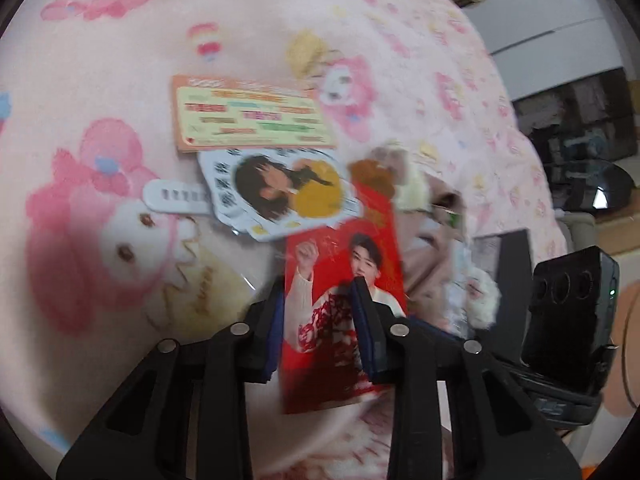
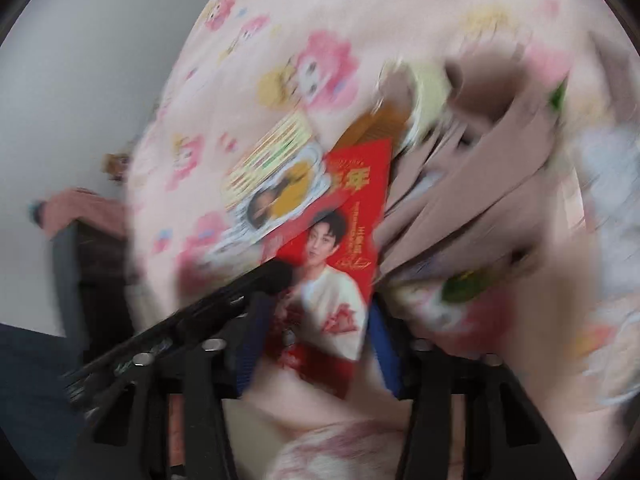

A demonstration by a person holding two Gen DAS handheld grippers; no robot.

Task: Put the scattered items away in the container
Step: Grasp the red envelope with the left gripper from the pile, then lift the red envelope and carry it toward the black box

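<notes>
Both grippers straddle the red card (image 1: 340,280) lying on the pink blanket (image 1: 100,60) — left gripper (image 1: 320,296) narrowed around it, right gripper (image 2: 316,320) half-open — actual grip unclear.

- Blanket (image 1: 120,60): pale pink with pink and yellow cartoon figures.
- Card (image 1: 340,280): red, picturing a person in white and red.
- Ticket (image 1: 248,116): orange border, yellow middle.
- Strap (image 1: 172,196): white.

The right wrist view is smearing badly: the beige pouch (image 2: 472,184) is blurring (contents unreadable), and the red card (image 2: 340,240) is losing its print.
</notes>
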